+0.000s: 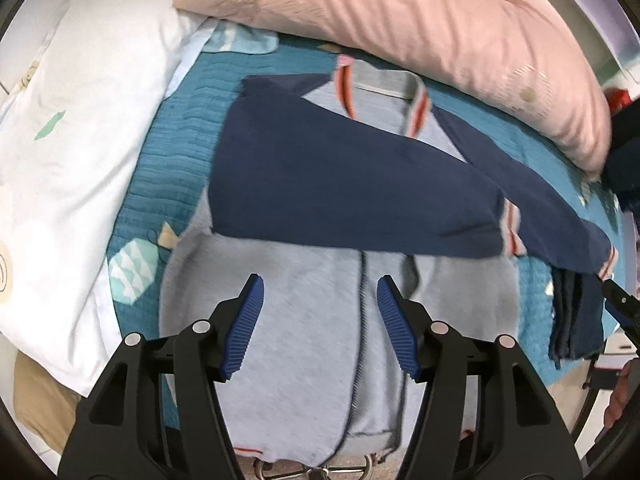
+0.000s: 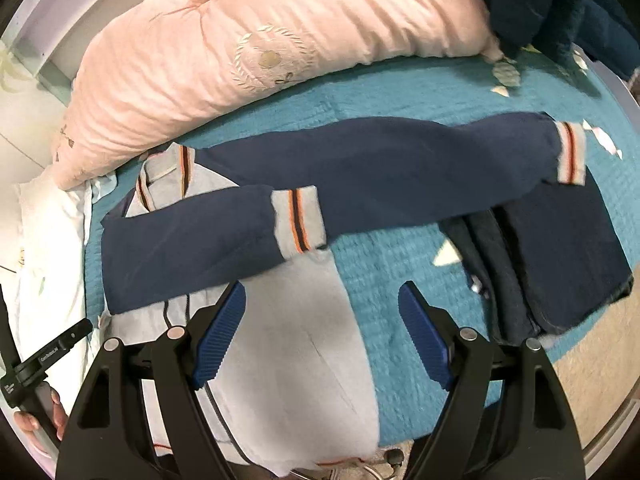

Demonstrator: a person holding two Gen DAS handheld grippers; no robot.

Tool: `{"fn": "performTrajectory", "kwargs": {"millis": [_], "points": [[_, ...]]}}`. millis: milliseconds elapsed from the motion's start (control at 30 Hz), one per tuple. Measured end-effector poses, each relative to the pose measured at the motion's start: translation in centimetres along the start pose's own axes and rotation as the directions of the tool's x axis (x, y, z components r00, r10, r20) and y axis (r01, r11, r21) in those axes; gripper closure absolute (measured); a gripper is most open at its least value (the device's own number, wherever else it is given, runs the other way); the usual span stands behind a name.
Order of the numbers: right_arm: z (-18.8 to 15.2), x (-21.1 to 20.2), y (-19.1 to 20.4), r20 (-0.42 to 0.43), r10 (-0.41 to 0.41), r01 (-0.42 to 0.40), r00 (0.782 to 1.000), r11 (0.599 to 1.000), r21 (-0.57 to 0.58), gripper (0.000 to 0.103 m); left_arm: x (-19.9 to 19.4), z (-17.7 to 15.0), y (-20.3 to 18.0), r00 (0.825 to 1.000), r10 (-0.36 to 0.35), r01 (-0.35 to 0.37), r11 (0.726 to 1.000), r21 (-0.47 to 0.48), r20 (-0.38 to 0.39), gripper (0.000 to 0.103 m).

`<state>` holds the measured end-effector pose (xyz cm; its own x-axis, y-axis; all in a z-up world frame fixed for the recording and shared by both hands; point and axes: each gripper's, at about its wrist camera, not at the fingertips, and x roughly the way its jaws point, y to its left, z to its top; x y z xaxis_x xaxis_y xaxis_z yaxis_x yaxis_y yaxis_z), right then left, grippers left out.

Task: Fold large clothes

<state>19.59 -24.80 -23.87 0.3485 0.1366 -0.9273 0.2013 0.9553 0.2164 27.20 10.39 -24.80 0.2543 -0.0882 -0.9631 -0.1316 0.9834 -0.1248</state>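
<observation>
From the left wrist, the left tool [image 1: 320, 292] hangs released above the grey zip jacket [image 1: 304, 320], spread on the teal quilted bed [image 1: 168, 168], one navy sleeve [image 1: 340, 188] folded across its chest. From the right wrist, the right tool [image 2: 322, 300] is released and empty; folded dark trousers [image 2: 560, 256] lie beside a pink pillow [image 2: 240, 48]. Writing on the other handle is too small to read.

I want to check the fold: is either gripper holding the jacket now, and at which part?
Nothing is held. The left gripper and right gripper are both open above the grey and navy jacket, with no cloth between the pads.
</observation>
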Motion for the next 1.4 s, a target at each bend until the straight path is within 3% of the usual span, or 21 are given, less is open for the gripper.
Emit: {"fn": "performTrajectory", "kwargs": {"millis": [400,867,1067,1167,1400], "points": [[-2.3,-2.8,-9.3,0.024,-0.052,0.05,0.998,0.993,0.106,0.027,-0.7,-2.8,-10.4,0.998,-0.062,0.062,0.99,0.128,-0.004,0.043],[0.7,-3.0,-23.8,0.022,-0.114,0.101,0.993,0.942,0.319,0.027,5.1,0.0,-22.6,0.987,-0.121,0.141,0.966,0.218,-0.103,0.045],[3.5,-2.2,-29.4,0.02,-0.128,0.11,0.992,0.912,0.395,0.027,8.7,3.0,-26.2,0.981,-0.132,0.161,0.964,0.212,-0.143,0.068],[5.0,-1.6,-31.8,0.023,-0.116,0.095,0.993,0.893,0.44,0.027,10.7,4.4,-27.3,0.98,-0.118,0.15,0.969,0.196,-0.162,0.089],[7.9,1.7,-34.7,0.021,-0.025,0.01,0.999,0.853,0.522,0.027,17.1,6.1,-27.7,0.971,-0.078,0.116,0.981,0.158,-0.226,0.099]]}}
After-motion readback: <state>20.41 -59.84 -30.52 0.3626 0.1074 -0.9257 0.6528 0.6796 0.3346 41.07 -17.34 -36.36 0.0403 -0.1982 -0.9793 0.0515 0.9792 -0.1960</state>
